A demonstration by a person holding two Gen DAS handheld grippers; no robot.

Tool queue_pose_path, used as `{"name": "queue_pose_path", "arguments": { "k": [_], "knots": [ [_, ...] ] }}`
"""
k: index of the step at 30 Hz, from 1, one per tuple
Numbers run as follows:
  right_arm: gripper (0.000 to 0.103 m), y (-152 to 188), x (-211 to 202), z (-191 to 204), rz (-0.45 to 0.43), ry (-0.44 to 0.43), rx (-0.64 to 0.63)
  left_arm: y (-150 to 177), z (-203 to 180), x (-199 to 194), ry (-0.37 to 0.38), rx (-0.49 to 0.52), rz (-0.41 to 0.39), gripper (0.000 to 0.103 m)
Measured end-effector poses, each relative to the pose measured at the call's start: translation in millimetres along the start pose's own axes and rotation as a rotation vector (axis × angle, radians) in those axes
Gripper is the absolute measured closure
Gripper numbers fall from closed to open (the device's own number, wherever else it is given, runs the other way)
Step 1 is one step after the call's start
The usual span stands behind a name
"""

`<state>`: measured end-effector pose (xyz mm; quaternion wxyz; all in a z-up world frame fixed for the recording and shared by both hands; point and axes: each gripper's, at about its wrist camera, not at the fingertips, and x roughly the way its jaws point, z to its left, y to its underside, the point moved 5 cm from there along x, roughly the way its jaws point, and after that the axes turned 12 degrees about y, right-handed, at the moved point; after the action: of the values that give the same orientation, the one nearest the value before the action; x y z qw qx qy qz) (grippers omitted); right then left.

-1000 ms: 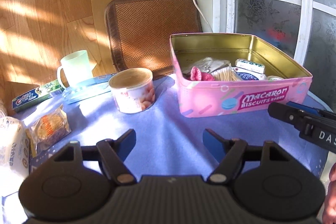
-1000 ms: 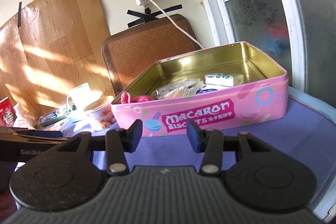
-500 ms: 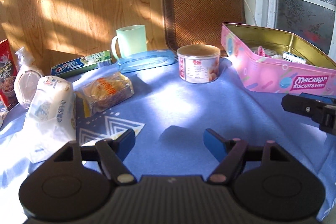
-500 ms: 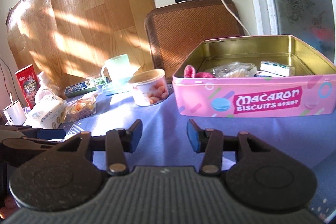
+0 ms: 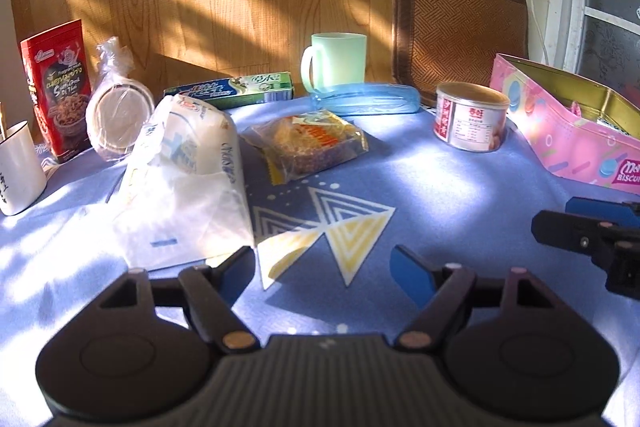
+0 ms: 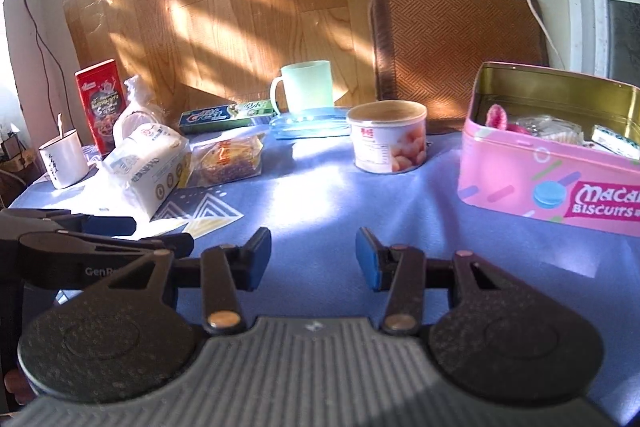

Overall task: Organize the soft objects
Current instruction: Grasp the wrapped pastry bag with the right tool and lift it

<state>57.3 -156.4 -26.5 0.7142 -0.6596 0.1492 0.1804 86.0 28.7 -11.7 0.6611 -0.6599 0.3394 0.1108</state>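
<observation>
My left gripper (image 5: 323, 269) is open and empty, low over the blue tablecloth. A white soft tissue pack (image 5: 188, 167) lies just ahead and left of it. A clear-wrapped snack pack (image 5: 306, 143) lies behind it. My right gripper (image 6: 312, 253) is open and empty. It shows at the right edge of the left wrist view (image 5: 592, 235). The pink Macaron biscuit tin (image 6: 548, 183) stands open at the right, holding a pink soft item (image 6: 496, 117) and small packets. The tissue pack (image 6: 148, 163) and snack pack (image 6: 228, 157) also show in the right wrist view.
A round can (image 5: 470, 117), a green mug (image 5: 338, 61), a toothpaste box (image 5: 236, 89), a blue flat case (image 5: 366, 99), a red snack box (image 5: 56, 87), a bagged lid (image 5: 118, 111) and a white cup (image 5: 18, 167) stand on the table. A woven chair back (image 5: 460, 23) is behind.
Both grippers have swung left, away from the pink tin. The tissue pack and snack pack are now in front of my left gripper. Both stay open.
</observation>
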Motion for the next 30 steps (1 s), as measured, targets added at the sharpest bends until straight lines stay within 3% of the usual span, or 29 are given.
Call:
{"name": "queue_pose_path", "arguments": {
  "k": [5, 13, 22, 26, 30],
  "knots": [
    [0.053, -4.7, 19.3, 23.1, 0.025, -0.041, -0.045, 6.3, 31.2, -2.1, -0.028, -0.077, -0.007, 0.026],
    [0.053, -34.8, 69.9, 48.4, 0.043, -0.092, -0.076, 7.5, 44.4, -5.5, 0.010, -0.156, -0.052, 0.025],
    [0.055, -61.4, 143.0, 42.8, 0.245, -0.228, 0.192, 7.3, 49.9, -6.9, 0.021, -0.186, -0.073, 0.025],
    [0.077, -58.9, 155.0, 38.8, 0.329, -0.316, 0.321, 7.3, 51.9, -7.8, 0.031, -0.200, -0.080, 0.025],
    [0.082, -57.9, 134.7, 32.7, 0.322, -0.323, 0.326, 7.4, 52.6, -7.6, 0.036, -0.205, -0.080, 0.025]
  ]
}}
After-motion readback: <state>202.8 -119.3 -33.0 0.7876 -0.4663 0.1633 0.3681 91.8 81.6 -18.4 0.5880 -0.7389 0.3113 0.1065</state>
